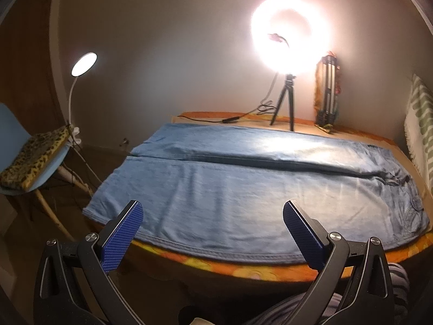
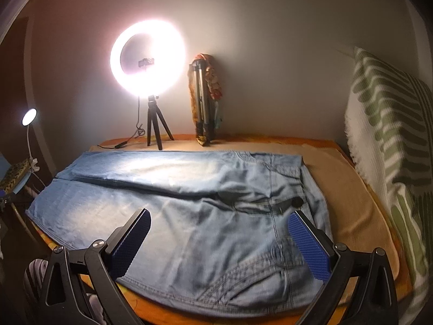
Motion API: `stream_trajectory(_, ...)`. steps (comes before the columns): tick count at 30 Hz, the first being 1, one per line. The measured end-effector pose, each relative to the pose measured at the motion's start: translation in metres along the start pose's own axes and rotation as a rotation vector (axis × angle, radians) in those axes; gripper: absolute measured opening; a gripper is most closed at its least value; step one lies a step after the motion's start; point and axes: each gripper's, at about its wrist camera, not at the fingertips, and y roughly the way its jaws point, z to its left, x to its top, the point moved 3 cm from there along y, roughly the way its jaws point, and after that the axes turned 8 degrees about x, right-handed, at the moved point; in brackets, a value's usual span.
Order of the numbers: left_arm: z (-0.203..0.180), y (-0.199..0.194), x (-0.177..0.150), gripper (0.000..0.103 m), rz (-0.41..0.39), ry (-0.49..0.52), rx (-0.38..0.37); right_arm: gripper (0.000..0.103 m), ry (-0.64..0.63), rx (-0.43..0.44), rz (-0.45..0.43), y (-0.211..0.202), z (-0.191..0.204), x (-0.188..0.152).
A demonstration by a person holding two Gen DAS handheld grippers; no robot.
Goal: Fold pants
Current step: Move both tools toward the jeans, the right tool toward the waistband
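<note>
Light blue jeans [image 1: 238, 187] lie flat across the table, legs running left, waist at the right. In the right wrist view the jeans [image 2: 189, 205] show the waistband, fly and front pocket nearest me. My left gripper [image 1: 212, 211] is open and empty, held just above the near edge of the near leg. My right gripper [image 2: 219, 220] is open and empty, above the hip and pocket area near the table's front edge. Neither touches the fabric.
A lit ring light on a tripod [image 1: 284, 103] and a folded tripod [image 1: 326, 94] stand at the back against the wall. A striped cushion [image 2: 389, 146] lines the right side. A chair with a leopard-print cushion [image 1: 35, 159] and a lamp [image 1: 84, 63] stand left. The table [image 1: 243, 269] has an orange edge.
</note>
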Motion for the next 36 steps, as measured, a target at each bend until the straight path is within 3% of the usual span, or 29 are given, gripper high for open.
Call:
stream_trajectory(5,0.020,0.010,0.017,0.099,-0.016,0.005,0.039,0.103,-0.045,0.029,-0.015,0.001,0.001,0.034)
stream_trajectory(8,0.031,0.017,0.030,0.093,-0.023,0.004,0.048,0.103,-0.031,0.066,-0.023,-0.001,-0.001,0.057)
stream_trajectory(15,0.054,0.031,0.064,0.090,-0.042,-0.005,0.065,0.103,-0.006,0.139,-0.049,-0.006,-0.003,0.116)
stream_trajectory(20,0.065,0.041,0.088,0.086,-0.039,-0.002,0.075,0.103,-0.059,0.145,-0.049,0.010,0.006,0.146)
stream_trajectory(28,0.098,0.075,0.125,0.086,-0.003,-0.045,0.115,0.099,-0.169,0.168,0.045,0.093,0.028,0.175)
stream_trajectory(36,0.109,0.127,0.148,0.082,0.047,-0.043,0.157,0.096,-0.172,0.222,0.164,0.206,0.036,0.186)
